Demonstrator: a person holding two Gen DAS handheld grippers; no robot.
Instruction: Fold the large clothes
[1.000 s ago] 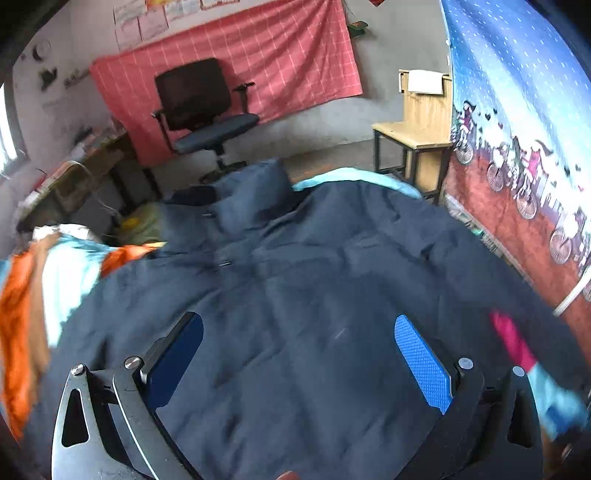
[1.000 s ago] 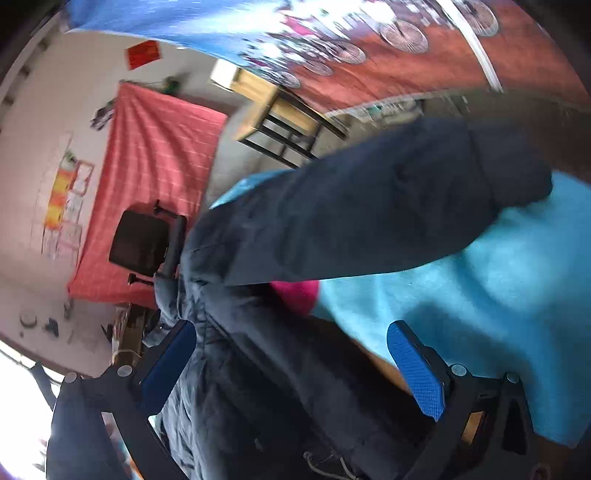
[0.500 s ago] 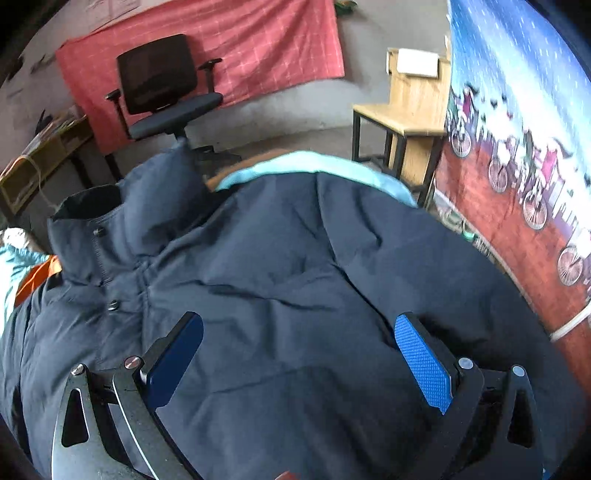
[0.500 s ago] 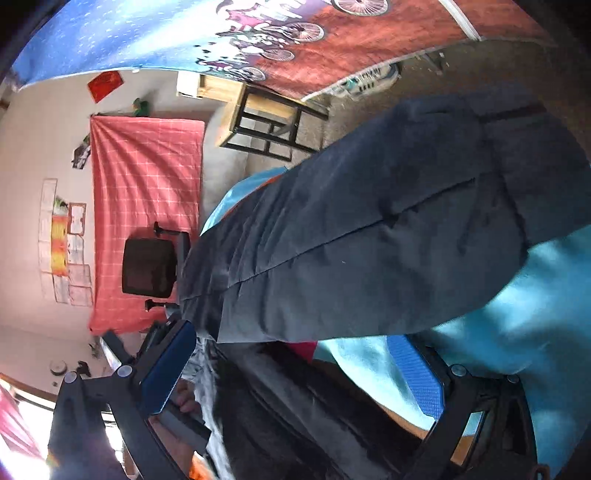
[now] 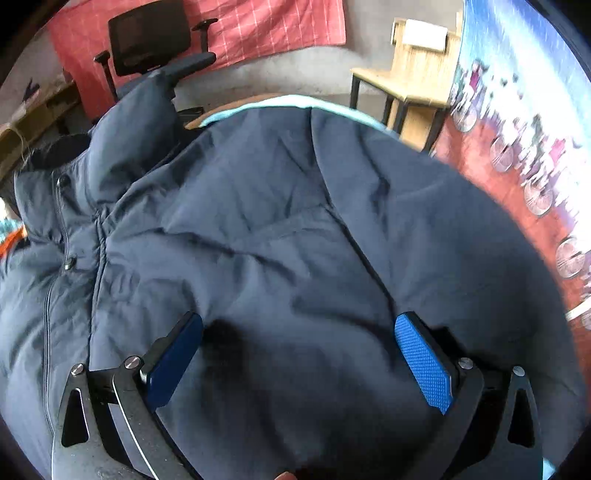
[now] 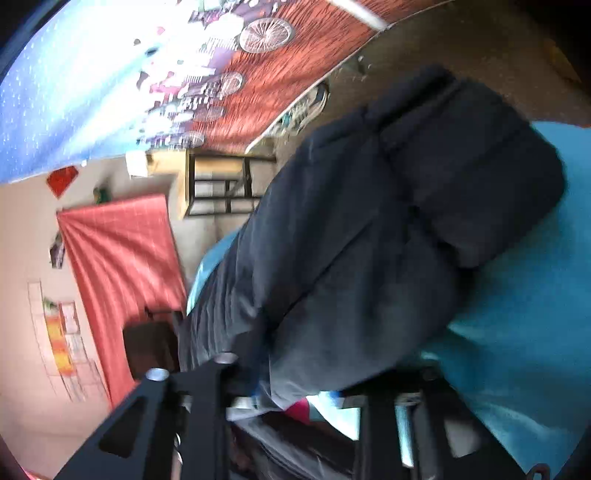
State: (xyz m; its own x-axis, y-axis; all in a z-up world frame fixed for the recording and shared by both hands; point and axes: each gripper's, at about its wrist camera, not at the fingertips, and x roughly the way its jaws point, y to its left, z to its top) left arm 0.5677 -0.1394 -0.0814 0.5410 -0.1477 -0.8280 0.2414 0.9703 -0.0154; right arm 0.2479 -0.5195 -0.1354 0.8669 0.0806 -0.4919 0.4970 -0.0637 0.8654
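Observation:
A dark navy padded jacket [image 5: 295,221] lies front-up on a teal cloth [image 5: 280,101], collar and snap buttons at the left. My left gripper [image 5: 298,321] hovers close over the jacket's chest. It is open, and its blue pads [image 5: 424,362] stand wide apart with only flat fabric below them. In the right wrist view the jacket [image 6: 369,240] and its folded sleeve [image 6: 461,166] rest on the teal cloth [image 6: 517,314]. My right gripper [image 6: 291,384] is closing, its jaws drawn together on the jacket's near edge, which hides the pads.
A black office chair [image 5: 155,37] stands before a red checked cloth [image 5: 277,26] on the far wall. A wooden chair [image 5: 417,85] sits beside a bicycle-print hanging [image 5: 524,147] at the right. Something pink [image 6: 299,410] shows under the jacket's edge.
My left gripper has sunk closer over the jacket's chest. My right gripper has rolled, and its wide jaws have come together on the jacket's edge.

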